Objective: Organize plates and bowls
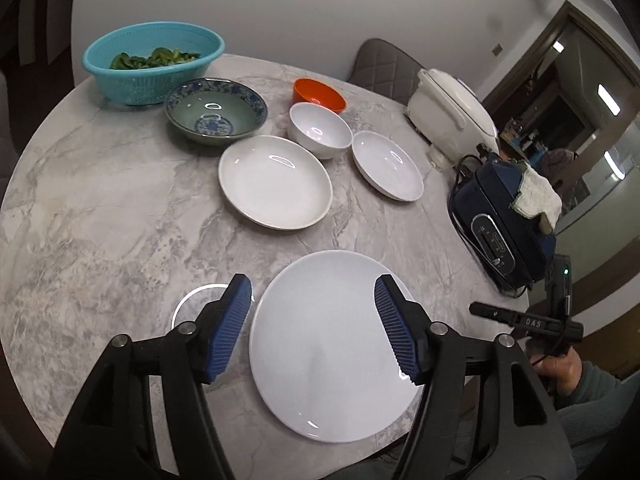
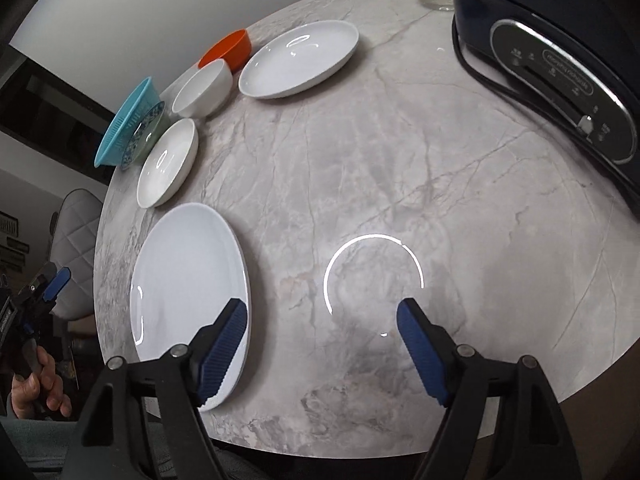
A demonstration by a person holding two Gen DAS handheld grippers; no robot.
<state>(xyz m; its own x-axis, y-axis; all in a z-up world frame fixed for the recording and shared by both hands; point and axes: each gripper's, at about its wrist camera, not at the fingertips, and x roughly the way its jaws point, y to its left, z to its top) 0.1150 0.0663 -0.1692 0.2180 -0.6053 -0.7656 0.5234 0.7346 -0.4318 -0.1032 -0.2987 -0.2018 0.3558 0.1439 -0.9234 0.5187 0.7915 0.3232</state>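
A large flat white plate (image 1: 332, 344) lies near the table's front edge; it also shows in the right wrist view (image 2: 188, 280). My left gripper (image 1: 312, 292) is open above it, empty. Beyond lie two shallow white dishes (image 1: 274, 182) (image 1: 387, 165), a white bowl (image 1: 320, 130), an orange bowl (image 1: 319, 95) and a blue-patterned green bowl (image 1: 216, 110). My right gripper (image 2: 322, 312) is open and empty over bare marble, to the right of the flat plate. The dishes (image 2: 168, 162) (image 2: 300, 59) and bowls (image 2: 204, 88) (image 2: 228, 52) show at its far left.
A teal colander (image 1: 152, 60) with greens stands at the back left. A white rice cooker (image 1: 452, 112) and a dark blue appliance (image 1: 504, 216) with a cloth on it stand at the right edge. The round marble table (image 1: 100, 200) has a chair behind.
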